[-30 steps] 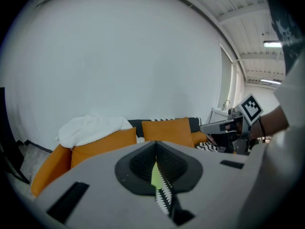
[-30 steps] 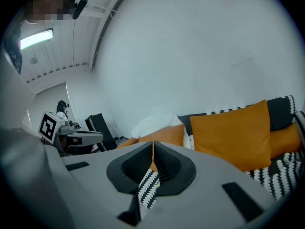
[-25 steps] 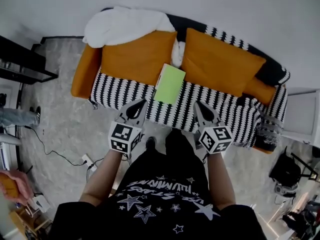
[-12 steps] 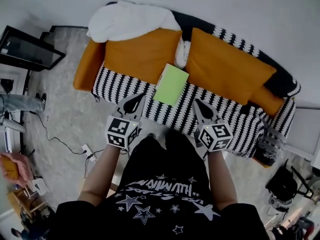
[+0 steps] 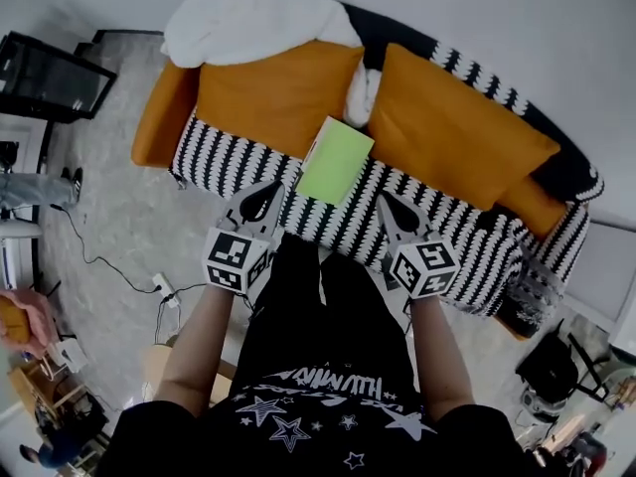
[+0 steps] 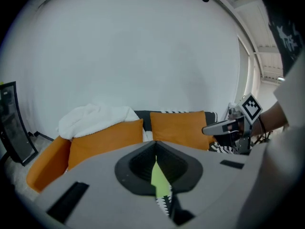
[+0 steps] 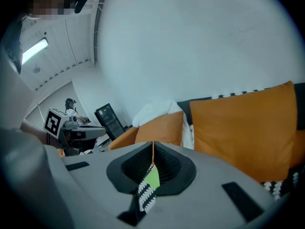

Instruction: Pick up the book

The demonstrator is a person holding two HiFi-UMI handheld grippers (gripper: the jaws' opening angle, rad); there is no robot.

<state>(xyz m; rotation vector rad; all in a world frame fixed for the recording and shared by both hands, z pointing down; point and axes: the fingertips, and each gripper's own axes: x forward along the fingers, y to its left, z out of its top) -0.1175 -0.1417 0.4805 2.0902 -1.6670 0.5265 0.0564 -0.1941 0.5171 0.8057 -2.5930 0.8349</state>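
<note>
Tongs check: left gripper [image 5: 266,195] had its jaws pressed together on nothing and pointed toward the sofa, clear of the book. The flat lime-green rectangular book [image 5: 336,160] lay on the black-and-white zigzag-patterned sofa seat [image 5: 229,162], in front of the gap between two large orange fabric cushions [image 5: 273,102]. It sat roughly centred ahead of both tools, likely why they flanked it. Right gripper [image 5: 388,205] was likewise closed and empty, not touching the book. Each gripper view showed only a green sliver below the jaw tips; spine side and thickness unclear.
</note>
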